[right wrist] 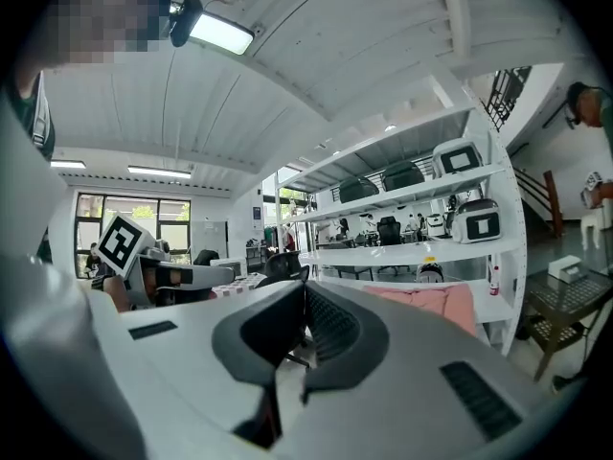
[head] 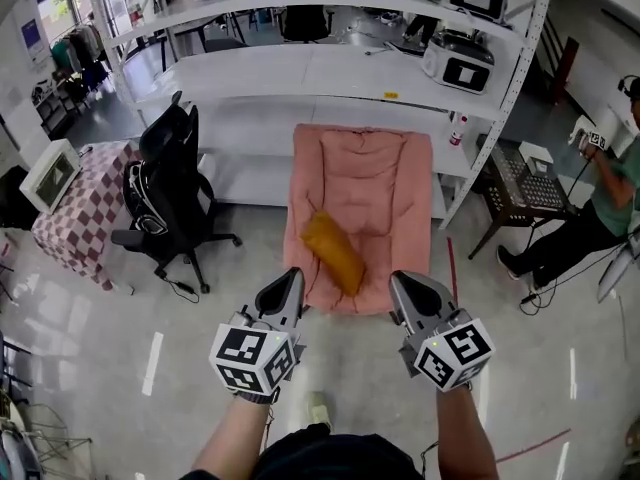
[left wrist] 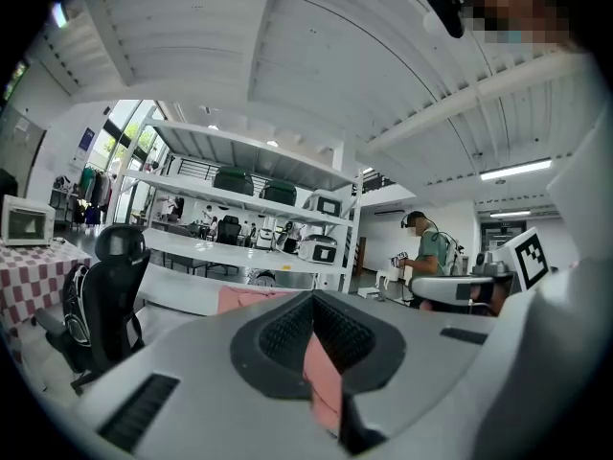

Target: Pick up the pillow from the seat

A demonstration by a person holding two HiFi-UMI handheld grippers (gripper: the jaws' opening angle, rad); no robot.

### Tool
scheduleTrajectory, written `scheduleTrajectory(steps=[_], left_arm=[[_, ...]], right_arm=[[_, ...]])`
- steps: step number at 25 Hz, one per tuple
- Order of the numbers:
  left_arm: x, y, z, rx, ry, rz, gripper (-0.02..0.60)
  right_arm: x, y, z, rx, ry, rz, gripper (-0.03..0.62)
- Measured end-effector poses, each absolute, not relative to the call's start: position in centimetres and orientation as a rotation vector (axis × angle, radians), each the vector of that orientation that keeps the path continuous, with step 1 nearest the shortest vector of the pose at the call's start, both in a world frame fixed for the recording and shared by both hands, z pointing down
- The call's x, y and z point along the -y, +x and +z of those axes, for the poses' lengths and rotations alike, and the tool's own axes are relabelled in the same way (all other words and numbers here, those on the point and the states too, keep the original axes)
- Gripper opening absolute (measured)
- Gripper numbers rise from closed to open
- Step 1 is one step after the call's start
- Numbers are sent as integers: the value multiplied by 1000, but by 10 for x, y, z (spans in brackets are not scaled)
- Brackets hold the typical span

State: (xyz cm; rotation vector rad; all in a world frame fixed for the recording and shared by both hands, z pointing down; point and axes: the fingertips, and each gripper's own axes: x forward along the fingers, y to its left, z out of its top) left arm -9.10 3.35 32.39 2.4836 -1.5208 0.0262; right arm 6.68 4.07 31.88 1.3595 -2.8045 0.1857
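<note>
An orange bolster pillow lies slanted on the front part of a pink padded seat that stands on the floor against white shelving. My left gripper hangs just short of the seat's front left corner, jaws together and empty. My right gripper is level with it off the front right corner, also shut and empty. Neither touches the pillow, which lies between and beyond them. In the left gripper view the left gripper points at the seat. The right gripper has the seat to its right.
A black office chair stands left of the seat, with a checkered table and an old monitor beyond it. White shelving runs behind. At the right are a dark side table and a seated person.
</note>
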Motion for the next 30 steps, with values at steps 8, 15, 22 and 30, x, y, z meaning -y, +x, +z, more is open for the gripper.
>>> scheduleTrajectory(steps=[8, 15, 22, 30], left_arm=[[8, -122, 333, 1514, 2472, 13, 6], [38, -128, 346, 1516, 2448, 7, 5], [91, -122, 366, 1555, 2415, 26, 6], [174, -114, 397, 1597, 2339, 31, 6]], right_arm=[[2, 29, 336, 2769, 1319, 192, 5], [37, 19, 352, 2763, 1275, 207, 5], [99, 11, 382, 2768, 1158, 238, 5], [192, 10, 435, 2726, 1000, 315, 5]])
